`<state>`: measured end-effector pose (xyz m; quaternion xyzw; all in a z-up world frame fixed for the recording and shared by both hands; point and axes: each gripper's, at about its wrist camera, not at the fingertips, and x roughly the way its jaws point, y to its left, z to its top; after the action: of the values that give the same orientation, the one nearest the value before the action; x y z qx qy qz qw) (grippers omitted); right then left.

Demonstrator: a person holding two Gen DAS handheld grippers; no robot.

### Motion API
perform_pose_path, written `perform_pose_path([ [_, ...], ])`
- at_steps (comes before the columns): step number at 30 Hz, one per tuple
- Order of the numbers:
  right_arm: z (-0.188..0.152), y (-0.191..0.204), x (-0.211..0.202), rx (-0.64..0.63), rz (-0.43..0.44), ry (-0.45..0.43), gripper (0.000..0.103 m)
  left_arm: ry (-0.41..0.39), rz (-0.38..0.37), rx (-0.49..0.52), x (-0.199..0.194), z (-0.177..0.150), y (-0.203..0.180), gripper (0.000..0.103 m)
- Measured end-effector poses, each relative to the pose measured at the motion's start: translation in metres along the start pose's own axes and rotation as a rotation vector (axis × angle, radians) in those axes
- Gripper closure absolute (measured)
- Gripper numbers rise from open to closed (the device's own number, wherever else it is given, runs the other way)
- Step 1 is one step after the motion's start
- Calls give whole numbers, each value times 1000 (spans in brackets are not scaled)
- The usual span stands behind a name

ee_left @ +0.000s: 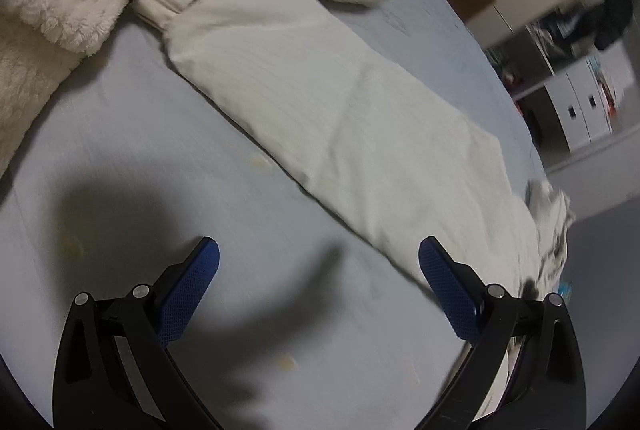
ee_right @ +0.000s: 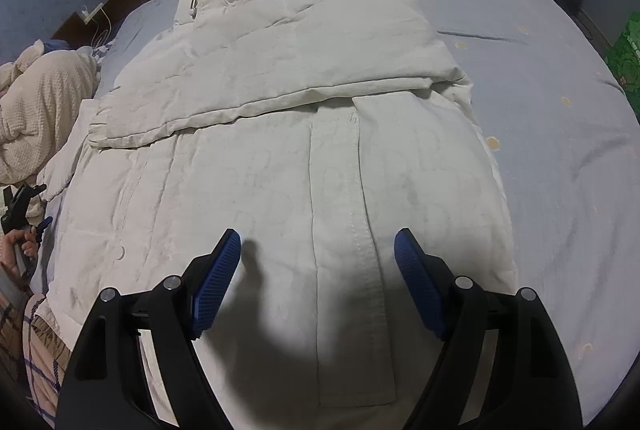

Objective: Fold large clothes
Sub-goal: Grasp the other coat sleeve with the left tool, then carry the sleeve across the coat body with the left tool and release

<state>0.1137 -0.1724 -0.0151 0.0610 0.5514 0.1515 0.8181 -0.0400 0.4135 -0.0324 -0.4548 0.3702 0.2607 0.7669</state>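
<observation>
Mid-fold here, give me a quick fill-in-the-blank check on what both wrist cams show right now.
1. The right hand-held gripper hovers over the white jacket with its jaws ____.
2. One sleeve lies folded ____ the jacket's body.
3. The left hand-held gripper holds ____.
4. The jacket lies on a light ____ bedsheet.

Missing words: open; across; nothing; blue
</observation>
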Motion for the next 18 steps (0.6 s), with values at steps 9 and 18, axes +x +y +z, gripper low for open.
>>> perform_pose_path([
  [9,2,1,0,-16,15,-9,28,-40,-68,-37,11,34,16,34],
  [18,2,2,2,-16,5,-3,28,-38,-104,-78,14,57,30,92],
])
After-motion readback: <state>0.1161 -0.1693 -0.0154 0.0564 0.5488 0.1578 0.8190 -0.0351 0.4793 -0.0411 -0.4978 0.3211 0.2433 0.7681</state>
